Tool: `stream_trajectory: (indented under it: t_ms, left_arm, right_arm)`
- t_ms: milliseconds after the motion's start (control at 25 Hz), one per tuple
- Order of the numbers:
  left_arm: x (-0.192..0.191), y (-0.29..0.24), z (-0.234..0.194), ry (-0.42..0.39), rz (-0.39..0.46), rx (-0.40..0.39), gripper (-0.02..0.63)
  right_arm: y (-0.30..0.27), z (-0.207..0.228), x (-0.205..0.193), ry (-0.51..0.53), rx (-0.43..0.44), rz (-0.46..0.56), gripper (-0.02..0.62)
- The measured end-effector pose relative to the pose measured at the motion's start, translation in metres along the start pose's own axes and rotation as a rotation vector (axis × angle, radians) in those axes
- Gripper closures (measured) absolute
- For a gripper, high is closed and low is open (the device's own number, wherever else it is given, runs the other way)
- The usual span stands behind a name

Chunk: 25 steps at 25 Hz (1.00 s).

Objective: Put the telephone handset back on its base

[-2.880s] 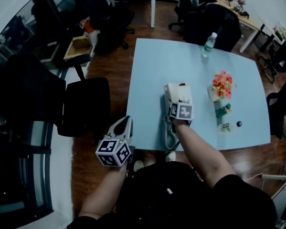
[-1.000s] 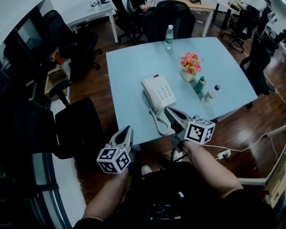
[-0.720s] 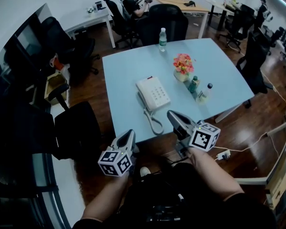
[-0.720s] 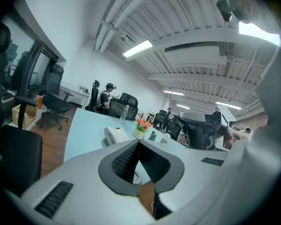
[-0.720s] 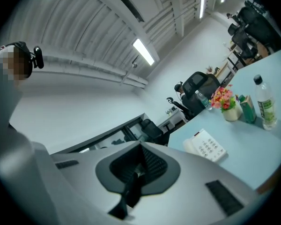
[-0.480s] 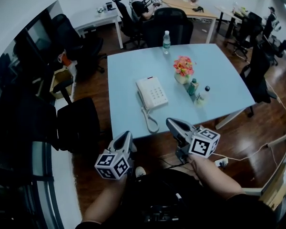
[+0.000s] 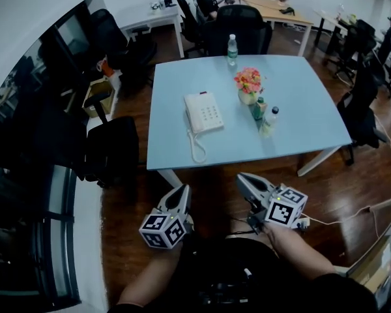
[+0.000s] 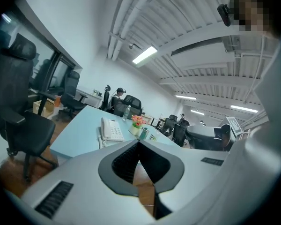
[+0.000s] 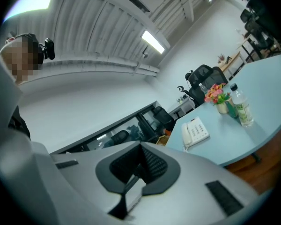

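A few seconds ago my right hand-held gripper [image 7: 246,181] was down on the telephone. Now both grippers are drawn back off the desk [image 7: 300,109], which lies well ahead of them, and dark wooden floor [image 7: 212,194] shows between them. The right one's jaws are pressed together on nothing. The left hand-held gripper [image 7: 180,197] is likewise closed and empty, its ribbed black pads meeting at the tips.

Far ahead of both, the handset [image 7: 189,113] lies along the side of its base [image 7: 208,111] nearer my left gripper. As far as I can judge it is seated in the cradle, so the task looks finished.

The telephone is pale, smooth plastic, a boxy slab with a grid of keys. Its coiled cord [image 7: 197,150] loops toward me over the matte, light blue desk top. Off to the right of it stand a pot of pink and yellow flowers [image 7: 248,81] and small bottles [image 7: 268,119].
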State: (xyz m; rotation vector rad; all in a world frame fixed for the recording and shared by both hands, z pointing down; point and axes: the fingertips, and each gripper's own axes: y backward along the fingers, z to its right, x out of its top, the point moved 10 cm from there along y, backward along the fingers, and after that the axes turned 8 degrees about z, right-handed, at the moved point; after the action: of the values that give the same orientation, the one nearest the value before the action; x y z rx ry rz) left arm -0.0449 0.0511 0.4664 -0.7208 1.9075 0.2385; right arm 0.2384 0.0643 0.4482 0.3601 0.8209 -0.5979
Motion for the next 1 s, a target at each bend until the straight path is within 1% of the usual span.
stream_trajectory:
  t_ms: [280,480,640,1000]
  left_arm:
    - [-0.014,0.01,0.033,-0.013,0.006,0.006,0.606]
    - [-0.014,0.013,0.05,-0.022,0.022,-0.01,0.606]
    - [-0.012,0.017,0.055,-0.038,0.027,-0.01,0.606]
    - [-0.008,0.018,0.057,-0.058,0.025,-0.011,0.606]
  right_arm:
    - [0.025,-0.002,-0.004,0.031,0.01,-0.015,0.588]
    - [0.035,-0.007,-0.009,0.031,0.014,-0.025,0.588]
    - [0.037,-0.008,-0.009,0.051,0.011,-0.014,0.588]
    - [0.039,-0.01,-0.007,0.046,0.012,-0.016,0.588]
